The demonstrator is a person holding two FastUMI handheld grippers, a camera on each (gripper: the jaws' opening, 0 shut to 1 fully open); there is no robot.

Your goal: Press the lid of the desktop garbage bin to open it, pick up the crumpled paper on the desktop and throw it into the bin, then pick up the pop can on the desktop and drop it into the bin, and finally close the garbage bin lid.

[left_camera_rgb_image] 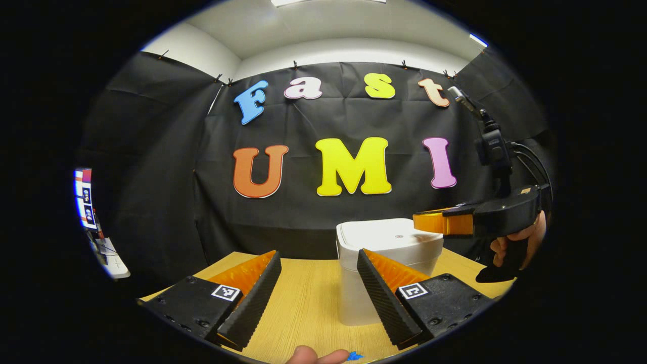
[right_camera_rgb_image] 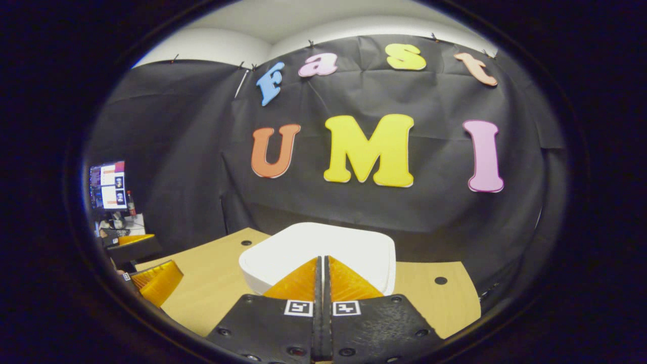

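This is looking like a recording booth set up inside an office or lab room. Black cloth (left_camera_rgb_image: 328,212) is hanging from clips around a wooden bench (left_camera_rgb_image: 303,303), screening it on three sides. Above the cloth, plain white walls (left_camera_rgb_image: 192,50) and a ceiling light (left_camera_rgb_image: 477,39) are showing. At nine o'clock in the right gripper view, a lit monitor (right_camera_rgb_image: 107,185) is glowing on a cluttered desk (right_camera_rgb_image: 132,222) past the cloth's edge.

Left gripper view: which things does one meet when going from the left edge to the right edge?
Monitor → left gripper, open, with the white bin, lid closed, behind its right-hand finger → right gripper, shut above the lid → the hand holding it.
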